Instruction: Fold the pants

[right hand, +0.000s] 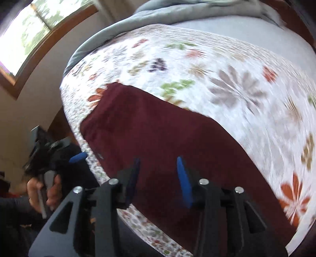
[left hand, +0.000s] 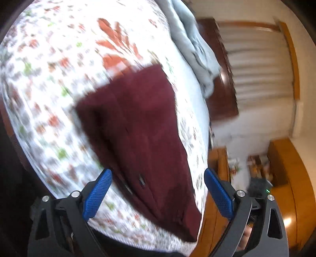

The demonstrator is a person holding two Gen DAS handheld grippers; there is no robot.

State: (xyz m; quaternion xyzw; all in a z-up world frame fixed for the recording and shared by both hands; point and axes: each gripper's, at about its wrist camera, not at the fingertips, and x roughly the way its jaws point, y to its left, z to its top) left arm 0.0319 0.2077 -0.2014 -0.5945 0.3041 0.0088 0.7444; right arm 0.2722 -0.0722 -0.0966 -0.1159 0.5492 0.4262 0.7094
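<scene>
Dark maroon pants [left hand: 138,130] lie flat on a floral bedspread [left hand: 49,83], stretched along the bed's near edge. My left gripper [left hand: 158,183] is open and empty, hovering above the pants. In the right wrist view the pants [right hand: 158,134] spread across the bedspread [right hand: 237,83]. My right gripper [right hand: 158,168] is open and empty just above them. The left gripper [right hand: 78,157] shows at the left, held in a hand beside the bed edge. Both views are motion-blurred.
A grey-blue blanket [left hand: 189,39] is bunched at the head of the bed, also in the right wrist view [right hand: 177,11]. Wooden furniture [left hand: 286,178] and a curtain [left hand: 256,65] stand beside the bed. A window [right hand: 33,33] is on the wall.
</scene>
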